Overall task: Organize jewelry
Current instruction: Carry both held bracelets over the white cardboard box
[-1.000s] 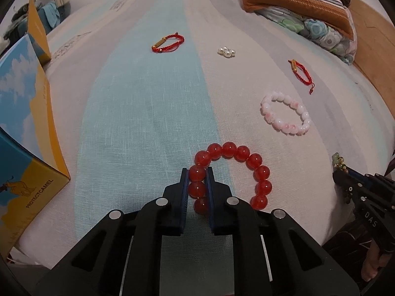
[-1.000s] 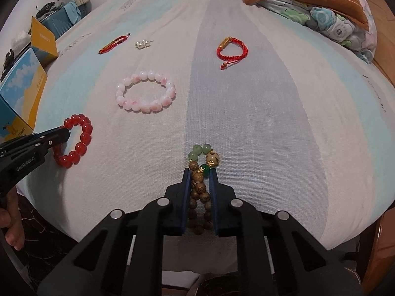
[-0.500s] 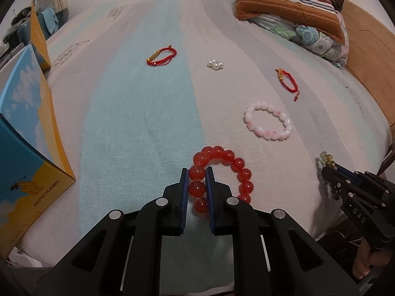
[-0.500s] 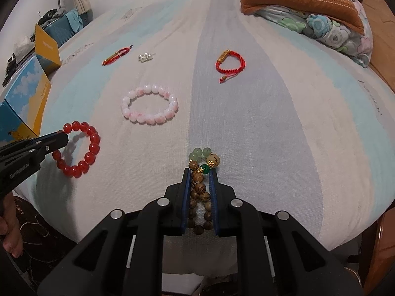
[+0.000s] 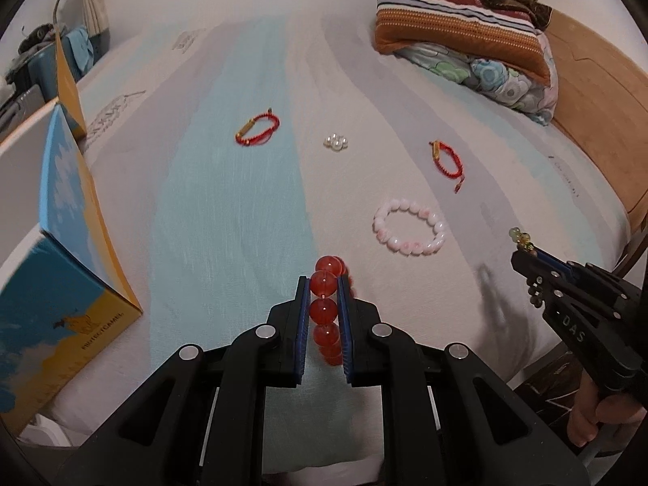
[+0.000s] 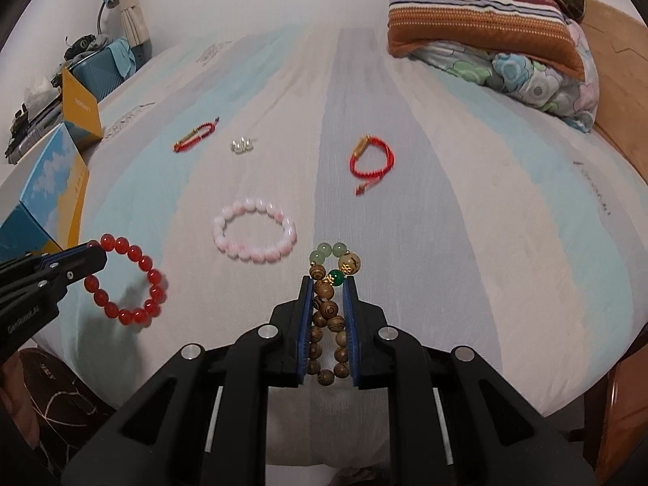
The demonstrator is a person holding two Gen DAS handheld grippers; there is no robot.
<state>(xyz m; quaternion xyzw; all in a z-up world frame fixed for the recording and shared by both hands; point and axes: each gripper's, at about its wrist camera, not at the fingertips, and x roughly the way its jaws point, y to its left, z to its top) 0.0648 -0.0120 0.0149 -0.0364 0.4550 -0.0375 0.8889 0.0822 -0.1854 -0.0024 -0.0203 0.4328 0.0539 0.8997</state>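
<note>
My left gripper (image 5: 322, 283) is shut on a red bead bracelet (image 5: 324, 311), held in the air above the bed; in the right wrist view the bracelet (image 6: 129, 281) hangs from that gripper (image 6: 95, 257). My right gripper (image 6: 329, 283) is shut on a wooden bead bracelet with green beads (image 6: 330, 308), lifted above the bed; the left wrist view shows this gripper (image 5: 526, 249) at the right. On the sheet lie a pink bead bracelet (image 5: 409, 230), two red cord bracelets (image 5: 257, 131) (image 5: 447, 160) and a pearl cluster (image 5: 335, 142).
An open blue and yellow cardboard box (image 5: 52, 218) stands at the bed's left edge. Folded blankets and a pillow (image 5: 465, 36) lie at the far right, by a wooden bed frame (image 5: 599, 101). The striped sheet (image 6: 465, 222) covers the bed.
Both grippers have risen from the sheet with their bracelets. The red bracelet now hangs edge-on from my left gripper instead of lying flat.
</note>
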